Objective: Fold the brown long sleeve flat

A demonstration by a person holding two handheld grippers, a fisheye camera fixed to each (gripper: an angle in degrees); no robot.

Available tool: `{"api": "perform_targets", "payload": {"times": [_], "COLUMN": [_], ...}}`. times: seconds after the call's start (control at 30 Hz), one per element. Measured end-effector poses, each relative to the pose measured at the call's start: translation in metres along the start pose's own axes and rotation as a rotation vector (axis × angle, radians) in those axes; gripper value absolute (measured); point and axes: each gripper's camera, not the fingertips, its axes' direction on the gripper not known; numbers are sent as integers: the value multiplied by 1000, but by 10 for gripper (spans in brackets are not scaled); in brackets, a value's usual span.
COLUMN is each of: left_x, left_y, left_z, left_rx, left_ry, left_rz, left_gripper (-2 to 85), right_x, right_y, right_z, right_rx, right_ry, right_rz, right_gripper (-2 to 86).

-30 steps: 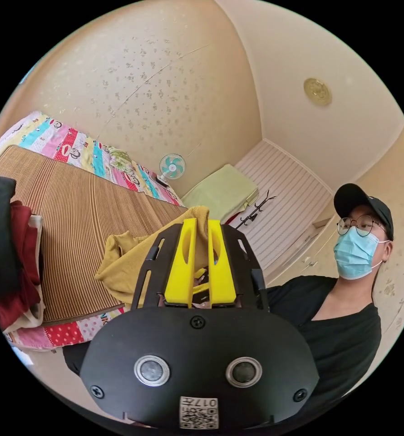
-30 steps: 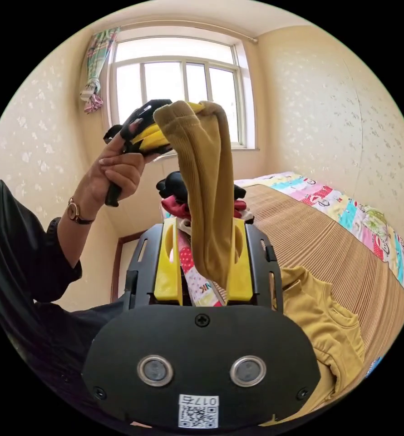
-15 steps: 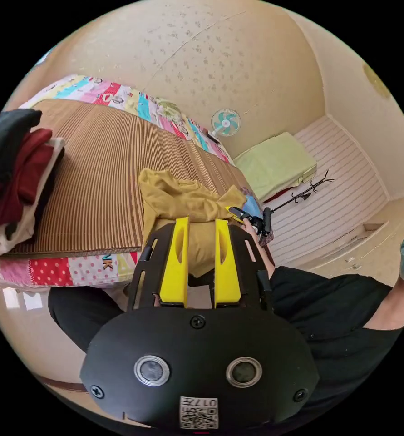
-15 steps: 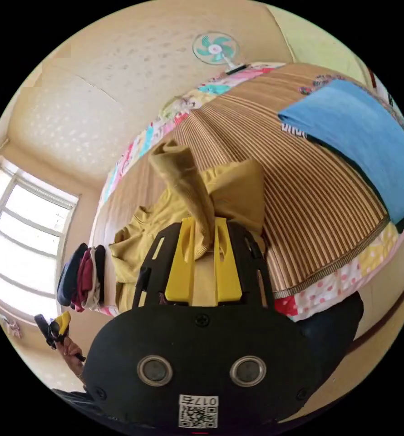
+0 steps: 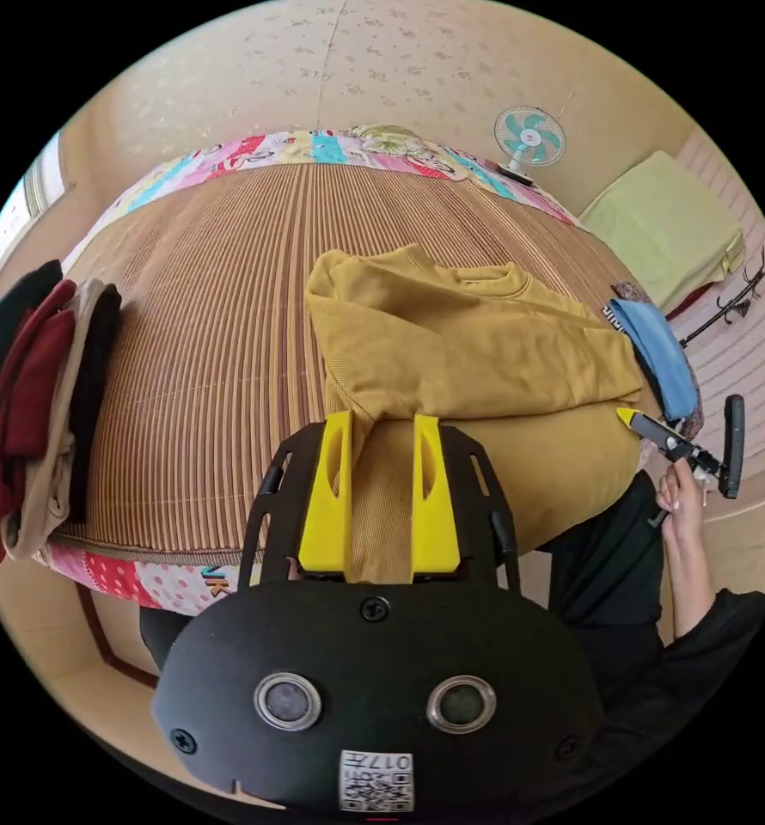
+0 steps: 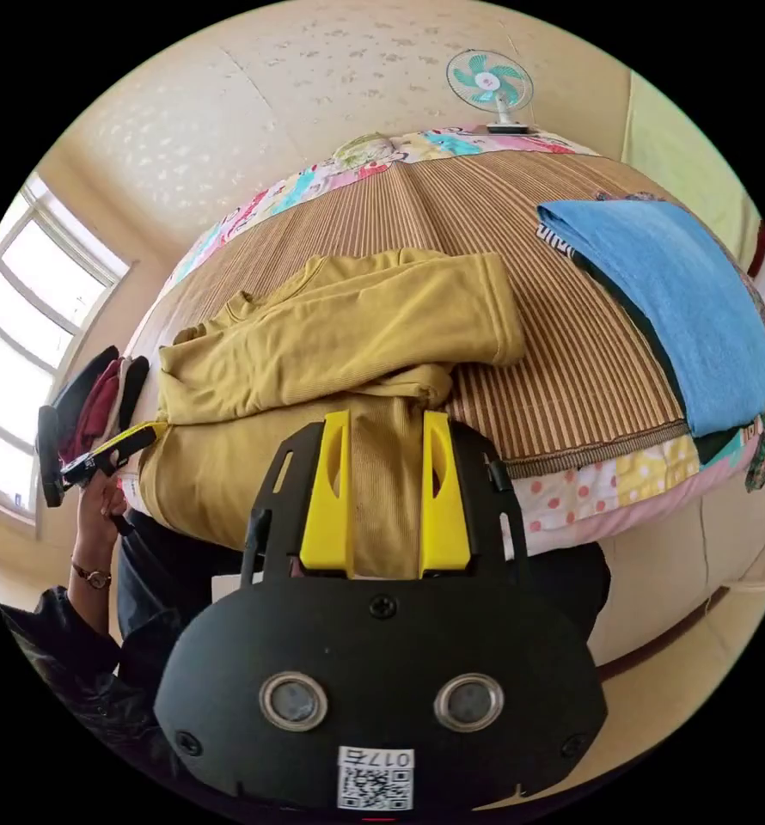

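Note:
The brown long sleeve shirt (image 5: 468,344) lies on the striped bed mat (image 5: 211,344), collar toward the far side. Its hem hangs over the near edge. One sleeve (image 6: 451,318) is folded across the chest of the shirt (image 6: 348,326). My left gripper (image 5: 382,421) is shut on the hem at one corner, with ribbed cloth filling the gap between its yellow jaws. My right gripper (image 6: 386,417) is shut on the hem at the other corner. Each gripper also appears in the other's view, right gripper (image 5: 636,419) and left gripper (image 6: 146,430), at the shirt's edge.
A pile of dark, red and cream clothes (image 5: 30,404) sits at one end of the mat. A folded blue cloth (image 6: 675,292) lies at the other end. A fan (image 5: 529,137) stands beyond the bed by the wall. A person's hand (image 5: 679,498) holds the right gripper.
The shirt hung in the air from both grippers a second ago. It now lies spread on the mat, and both grippers have come down to the near edge, holding the hem.

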Motion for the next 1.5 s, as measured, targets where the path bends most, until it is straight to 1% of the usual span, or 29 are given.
{"api": "perform_targets", "payload": {"times": [0.03, 0.1, 0.17, 0.23, 0.37, 0.43, 0.47, 0.5, 0.53, 0.57, 0.63, 0.67, 0.73, 0.8, 0.9, 0.97, 1.03, 1.1, 1.17, 1.23, 1.27, 1.33, 1.37, 1.4, 1.43, 1.47, 1.5], "left_x": [12, 22, 20, 7, -22, -47, -55, -72, -86, -91, -105, -106, -113, -120, -129, -129, -127, -127, -131, -140, -143, -161, -166, -176, -184, -188, -196], "left_y": [-2, -16, -40, -83, -156, -201, -209, -219, -219, -216, -184, -173, -120, -76, -9, 22, 52, 69, 81, 87, 88, 93, 95, 99, 103, 105, 109], "left_z": [7, 17, 26, 42, 72, 78, 74, 59, 36, 23, -16, -22, -30, -26, -9, -3, 0, 2, 2, 12, 14, 8, 3, -13, -31, -41, -62], "left_rx": [-12, -39, -95, -160, -200, -156, -129, -63, 26, 74, 192, 198, 157, 95, -19, -58, -83, -68, -30, -49, -56, -26, -2, 58, 119, 146, 200], "left_ry": [-107, -161, -150, -107, -50, -27, -12, 18, 59, 81, 146, 159, 193, 259, 383, 402, 377, 392, 414, 493, 518, 631, 659, 725, 803, 844, 899], "left_rz": [38, 103, 107, 108, 82, 21, -3, -65, -105, -107, -77, -56, -17, -31, -124, -175, -220, -257, -307, -351, -366, -389, -384, -364, -321, -298, -257], "left_gripper": [70, 53, 50, 48, 47, 48, 48, 47, 41, 38, 44, 48, 72, 91, 114, 126, 130, 126, 113, 72, 65, 52, 52, 51, 51, 50, 50], "right_x": [-22, -50, -67, -70, -55, -48, -45, -38, -34, -34, -28, -25, -8, 12, 43, 53, 60, 63, 65, 69, 71, 80, 83, 91, 99, 103, 110], "right_y": [-7, -28, -62, -117, -205, -256, -265, -278, -279, -275, -234, -219, -149, -98, -26, 10, 44, 60, 68, 73, 74, 83, 85, 91, 96, 100, 107], "right_z": [8, 23, 39, 57, 93, 112, 111, 97, 68, 52, -5, -16, -44, -49, -41, -37, -35, -36, -38, -38, -41, -65, -73, -93, -116, -129, -156], "right_rx": [-8, -45, -125, -214, -214, -216, -223, -181, -78, -21, 125, 148, 199, 163, 58, 25, 11, 23, 30, -2, 4, 79, 98, 132, 173, 201, 268], "right_ry": [97, 195, 259, 229, 121, 103, 97, 84, 55, 30, -78, -92, -98, -75, -76, -96, -114, -149, -143, -173, -190, -280, -307, -388, -509, -577, -692], "right_rz": [-82, -197, -246, -203, -131, -131, -113, -63, -39, -47, -92, -96, -127, -91, -22, -3, 31, 45, 71, 121, 126, 111, 103, 83, 55, 40, 19], "right_gripper": [101, 74, 51, 34, 25, 26, 27, 27, 26, 26, 26, 27, 40, 53, 78, 88, 93, 92, 83, 57, 51, 40, 39, 36, 35, 34, 33]}}
